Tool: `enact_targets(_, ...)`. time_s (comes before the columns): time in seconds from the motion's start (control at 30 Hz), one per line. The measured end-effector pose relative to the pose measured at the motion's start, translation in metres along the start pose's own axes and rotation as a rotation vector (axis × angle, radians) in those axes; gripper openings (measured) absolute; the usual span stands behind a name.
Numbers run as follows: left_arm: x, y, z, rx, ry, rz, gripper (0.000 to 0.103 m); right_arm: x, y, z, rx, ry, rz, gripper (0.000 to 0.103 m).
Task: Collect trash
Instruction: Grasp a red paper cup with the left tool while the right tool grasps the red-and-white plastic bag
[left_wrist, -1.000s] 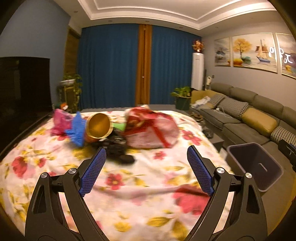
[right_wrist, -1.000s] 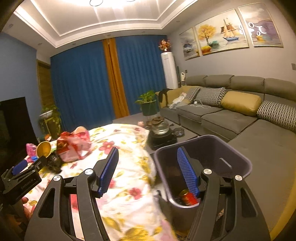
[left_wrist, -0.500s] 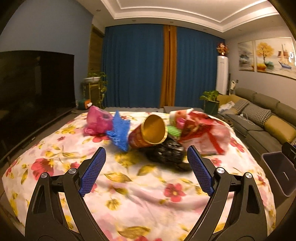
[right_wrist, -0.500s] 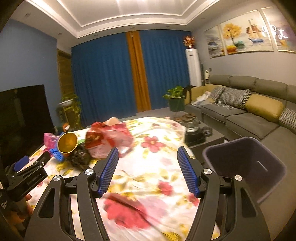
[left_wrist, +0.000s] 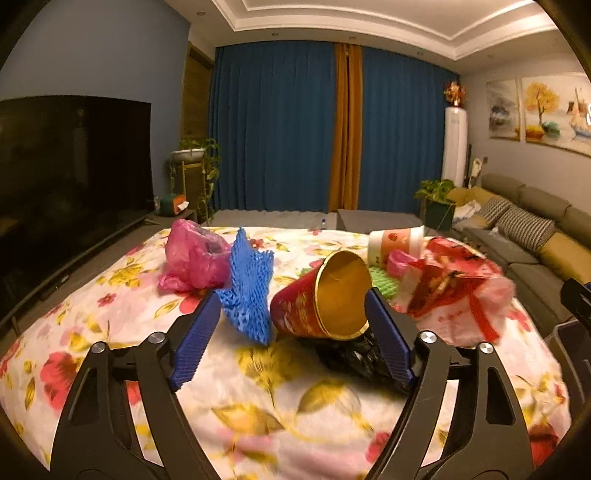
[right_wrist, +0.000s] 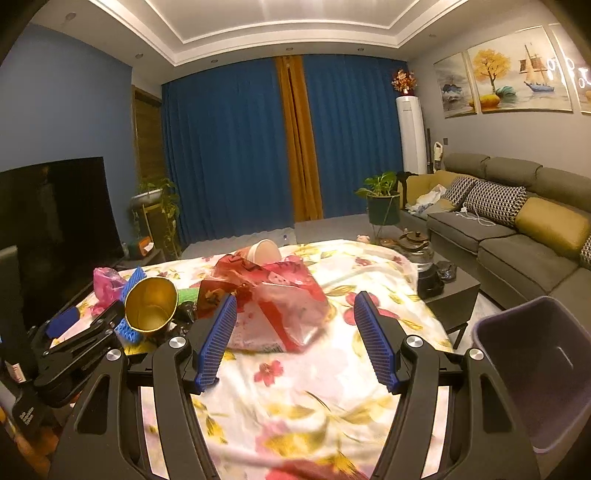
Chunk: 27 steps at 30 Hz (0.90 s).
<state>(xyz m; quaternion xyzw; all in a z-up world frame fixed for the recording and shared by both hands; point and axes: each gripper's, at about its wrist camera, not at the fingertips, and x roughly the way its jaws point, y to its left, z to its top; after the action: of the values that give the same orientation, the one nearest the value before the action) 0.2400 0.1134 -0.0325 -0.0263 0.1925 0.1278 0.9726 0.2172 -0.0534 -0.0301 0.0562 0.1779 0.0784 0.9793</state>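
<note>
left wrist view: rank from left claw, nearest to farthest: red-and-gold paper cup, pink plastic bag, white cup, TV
1. Red-and-gold paper cup: on its side, right ahead of the left claw, whose jaws are closing with nothing gripped.
2. Pink plastic bag: further back, to the left.
3. White cup: lying at the far edge of the bedspread, right of centre.
4. TV: beyond the bed, far left.

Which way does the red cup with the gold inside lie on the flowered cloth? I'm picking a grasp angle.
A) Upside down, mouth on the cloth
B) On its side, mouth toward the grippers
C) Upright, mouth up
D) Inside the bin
B: the red cup lies tipped over on the cloth, its round gold-lined mouth facing both cameras, next to the blue foam net.
</note>
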Motion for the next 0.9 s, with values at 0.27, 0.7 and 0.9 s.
enact_targets(0.27,0.038,-0.004,-0.001,-0.005,0.093,-0.031,0.035,0.036,0.005,0.004,-0.008,0.029,-0.007,0.065)
enact_targets(0.7,0.021,0.019,-0.001,-0.115,0.058,-0.073,0.002,0.084,0.009,0.010,0.008,0.112,0.031,0.065)
enact_targets(0.9,-0.004,0.029,-0.001,-0.159,0.029,-0.095,0.002,0.104,0.012,0.005,0.002,0.184,0.058,0.053)
